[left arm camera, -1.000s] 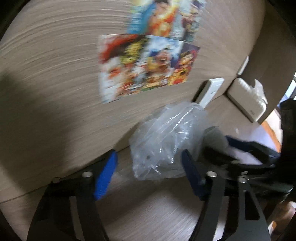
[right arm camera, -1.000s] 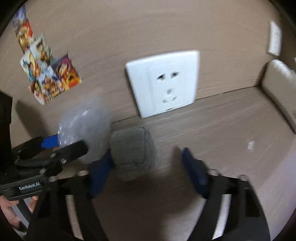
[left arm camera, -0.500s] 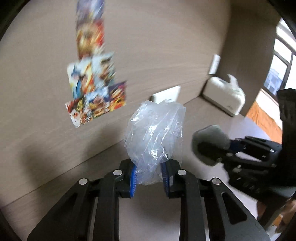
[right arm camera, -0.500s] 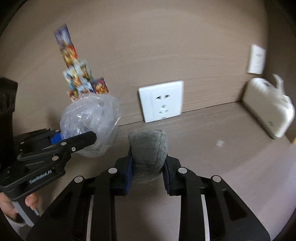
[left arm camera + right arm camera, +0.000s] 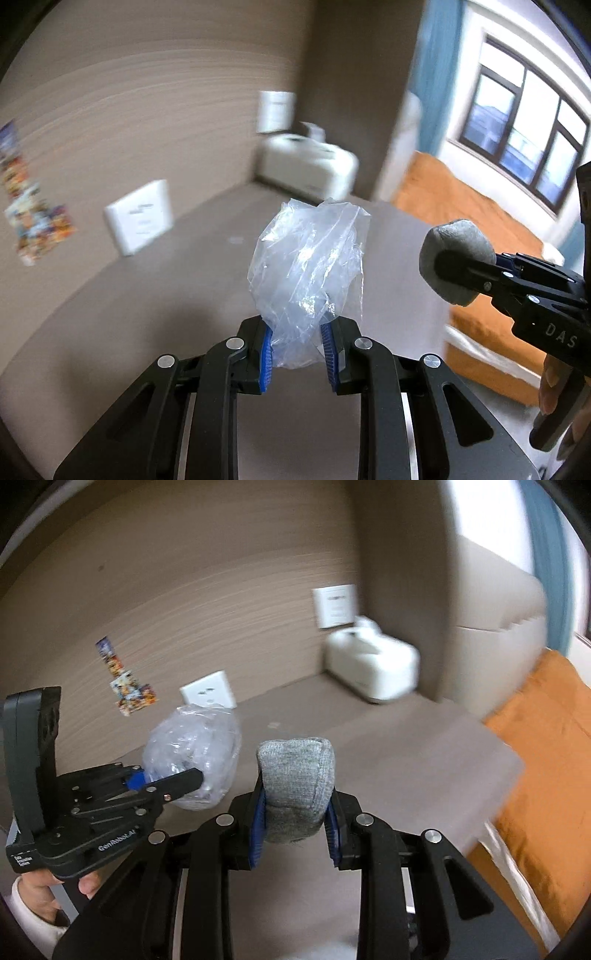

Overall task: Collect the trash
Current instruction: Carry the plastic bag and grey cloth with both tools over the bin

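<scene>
Both hand-held grippers carry a piece of trash above the brown surface.

The left hand-held gripper point(image 5: 297, 354) is clamped narrow on a crumpled clear plastic bag point(image 5: 310, 273), whose bulk stands up above the blue pads point(image 5: 266, 356). The right hand-held gripper point(image 5: 293, 832) pinches a grey knitted sock point(image 5: 295, 786) between its own blue pads, the rounded end sticking up past them. Both loads hang clear of the surface point(image 5: 388, 760), side by side and near each other, the bag to the left of the sock. On the wood-grain wall behind sit a white socket plate point(image 5: 208, 694) and some colourful stickers point(image 5: 127, 690); a white tissue box point(image 5: 373, 668) stands in the far corner, and an orange bed point(image 5: 546, 760) lies to the right.
</scene>
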Motion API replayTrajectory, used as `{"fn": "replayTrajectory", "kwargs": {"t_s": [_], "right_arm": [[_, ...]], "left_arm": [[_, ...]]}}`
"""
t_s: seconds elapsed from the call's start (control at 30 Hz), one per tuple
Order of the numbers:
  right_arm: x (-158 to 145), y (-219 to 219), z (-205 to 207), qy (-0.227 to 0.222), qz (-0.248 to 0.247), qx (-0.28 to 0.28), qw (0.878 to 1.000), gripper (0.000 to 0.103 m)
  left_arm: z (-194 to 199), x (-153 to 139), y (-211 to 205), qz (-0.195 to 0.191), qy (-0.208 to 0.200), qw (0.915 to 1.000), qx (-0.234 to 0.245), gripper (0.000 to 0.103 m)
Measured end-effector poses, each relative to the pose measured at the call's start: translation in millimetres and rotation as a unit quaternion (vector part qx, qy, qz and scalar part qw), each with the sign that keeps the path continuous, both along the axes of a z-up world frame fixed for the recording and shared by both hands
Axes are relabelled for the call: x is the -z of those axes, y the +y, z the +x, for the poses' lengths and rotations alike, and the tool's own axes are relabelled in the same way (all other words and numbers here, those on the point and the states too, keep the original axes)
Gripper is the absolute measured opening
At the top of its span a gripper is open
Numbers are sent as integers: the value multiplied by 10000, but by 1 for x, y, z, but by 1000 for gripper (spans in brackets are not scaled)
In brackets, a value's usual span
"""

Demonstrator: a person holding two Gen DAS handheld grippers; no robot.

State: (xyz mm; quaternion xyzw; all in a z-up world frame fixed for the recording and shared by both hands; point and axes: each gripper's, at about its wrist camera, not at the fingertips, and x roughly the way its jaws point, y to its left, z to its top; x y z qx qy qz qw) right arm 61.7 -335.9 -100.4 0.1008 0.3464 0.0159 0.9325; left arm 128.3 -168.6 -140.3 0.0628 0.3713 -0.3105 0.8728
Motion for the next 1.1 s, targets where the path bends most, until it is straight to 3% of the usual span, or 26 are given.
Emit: {"fn": "replayTrajectory", "kwargs": {"t_s": [0.27,0.6,0.93,1.1], "right_arm": [[8,-81,-76,180,6,866,9961,29],[33,-151,-152,356,283,1676,9848,29],[111,-194,-172,971,739,2078,9705,30],[175,-214,-173,1381,969,2197,9609,30]], "left_arm": [[-71,11,-114,79,114,9936,1121,22],[-132,39,-206,381,260,9797,1950,22],[-152,127,-264,979,796,9645,2320,22],[-154,192,-287,1383,1173,9543,2377,22]]}}
